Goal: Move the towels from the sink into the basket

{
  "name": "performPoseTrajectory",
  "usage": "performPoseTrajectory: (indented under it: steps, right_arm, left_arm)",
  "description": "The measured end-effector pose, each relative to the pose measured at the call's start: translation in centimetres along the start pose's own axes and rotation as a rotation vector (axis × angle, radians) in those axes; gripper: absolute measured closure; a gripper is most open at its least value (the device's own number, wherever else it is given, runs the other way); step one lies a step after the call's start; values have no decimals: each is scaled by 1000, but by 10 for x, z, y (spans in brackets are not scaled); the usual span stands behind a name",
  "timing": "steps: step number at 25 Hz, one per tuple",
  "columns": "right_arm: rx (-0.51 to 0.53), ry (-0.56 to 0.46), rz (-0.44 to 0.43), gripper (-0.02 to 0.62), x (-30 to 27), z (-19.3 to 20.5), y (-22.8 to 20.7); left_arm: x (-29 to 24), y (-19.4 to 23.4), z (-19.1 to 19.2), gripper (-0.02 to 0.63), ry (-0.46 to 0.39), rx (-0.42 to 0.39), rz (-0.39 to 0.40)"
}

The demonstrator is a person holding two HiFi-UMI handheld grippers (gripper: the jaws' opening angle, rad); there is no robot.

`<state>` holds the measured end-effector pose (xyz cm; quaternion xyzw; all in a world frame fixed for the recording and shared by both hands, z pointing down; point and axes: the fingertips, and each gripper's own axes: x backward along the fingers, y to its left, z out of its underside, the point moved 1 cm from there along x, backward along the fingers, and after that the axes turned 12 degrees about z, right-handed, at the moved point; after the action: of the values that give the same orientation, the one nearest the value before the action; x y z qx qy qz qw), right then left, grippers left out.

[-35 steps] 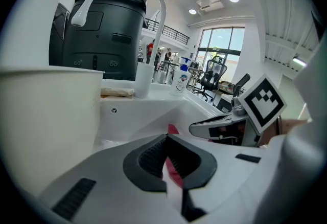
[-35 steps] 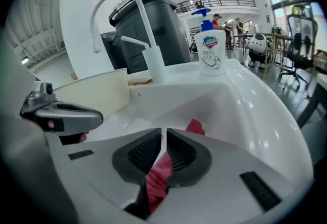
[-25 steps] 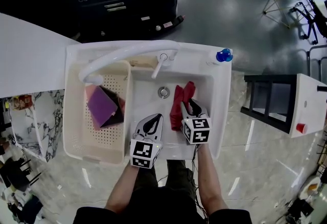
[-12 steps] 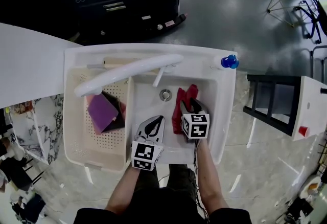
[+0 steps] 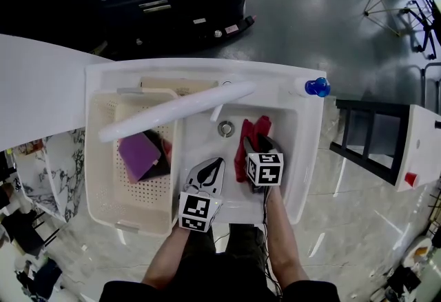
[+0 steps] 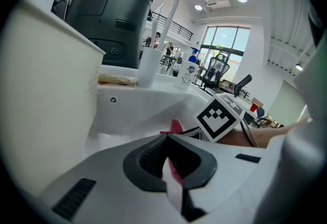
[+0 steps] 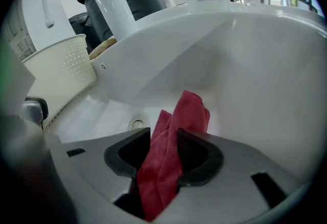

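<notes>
Looking down, head view: the sink sits mid-frame. The basket fills its left side, with a purple towel already lying inside.
Red towel, head view: the red towel lies crumpled in the basin, just right of the drain.
Right gripper, head view: the right gripper is tipped down onto the towel's lower end.
Left gripper, head view: the left gripper is at lower centre over bare basin and carries nothing.
Left gripper view: the left gripper has its jaws closed together with nothing between them. A slip of red towel shows beyond the tips.
Right gripper view: the right gripper has just been opening its jaws, and they stand wide. The red towel rises between them, and it does not look squeezed.
Step in hand: as I read it, this is lining up the grab on the one towel I can see in the sink.
Next move calls for: closing firmly on the bunched fold and lifting it clear of the basin. The towel then goes toward frame left, past the faucet and over the basket rim.
</notes>
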<state>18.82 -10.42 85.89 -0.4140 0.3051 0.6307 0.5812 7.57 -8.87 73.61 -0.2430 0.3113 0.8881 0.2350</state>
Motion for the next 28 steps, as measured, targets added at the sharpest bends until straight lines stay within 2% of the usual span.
performPoseTrajectory:
  steps: [8, 9, 11, 16, 28]
  right_arm:
    - [29, 12, 35, 426, -7, 4, -1]
    - [33, 13, 45, 435, -8, 4, -2]
    - [35, 17, 59, 493, -8, 5, -5]
    - [32, 22, 56, 539, -5, 5, -7]
    - [7, -96, 36, 552, 34, -20, -5]
  left_arm:
    - [-1, 1, 2, 603, -4, 4, 3]
    - [-1, 1, 2, 603, -3, 5, 3]
    - [-1, 1, 3, 603, 0, 4, 3]
    - [1, 2, 5, 603, 1, -1, 2]
    - [11, -9, -11, 603, -44, -31, -3]
